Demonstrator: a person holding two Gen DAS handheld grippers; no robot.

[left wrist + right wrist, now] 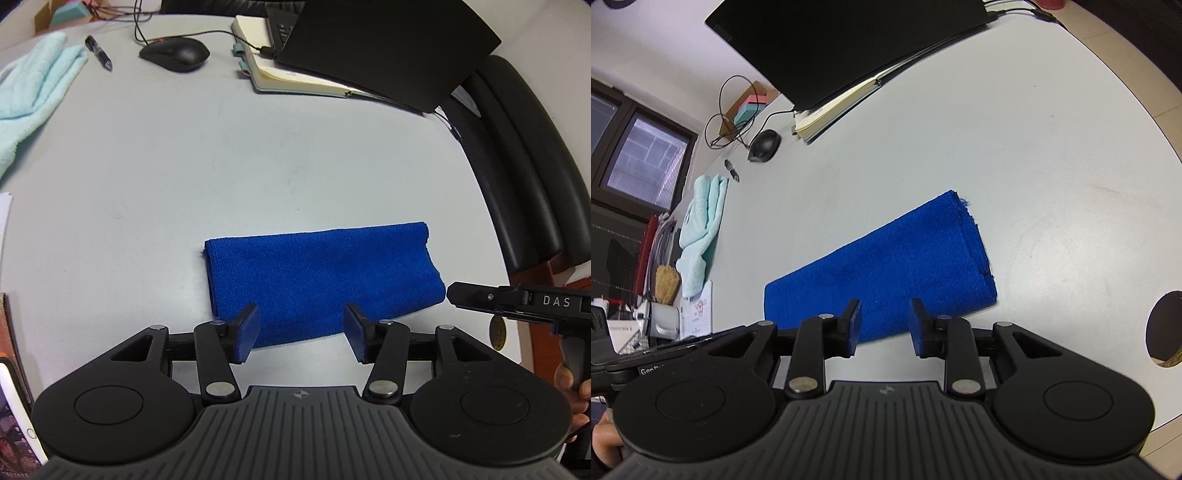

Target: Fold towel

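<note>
A blue towel (314, 280) lies folded into a long strip on the pale grey table (221, 166). My left gripper (302, 332) is open over the strip's near edge, with nothing between its blue pads. In the right wrist view the same blue towel (886, 266) runs diagonally, its layered end at the right. My right gripper (884, 328) hovers open at its near edge, holding nothing. The right gripper (517, 301) also shows side-on just right of the towel in the left wrist view, with a hand (576, 391) on its handle.
A light teal towel (29, 96) lies at the far left, with a pen (98, 53), a black mouse (175, 53), an open notebook (295, 70) and a black laptop (369, 48) along the back. A black chair (524, 177) stands right of the table. A cable hole (1165, 328) sits near the right edge.
</note>
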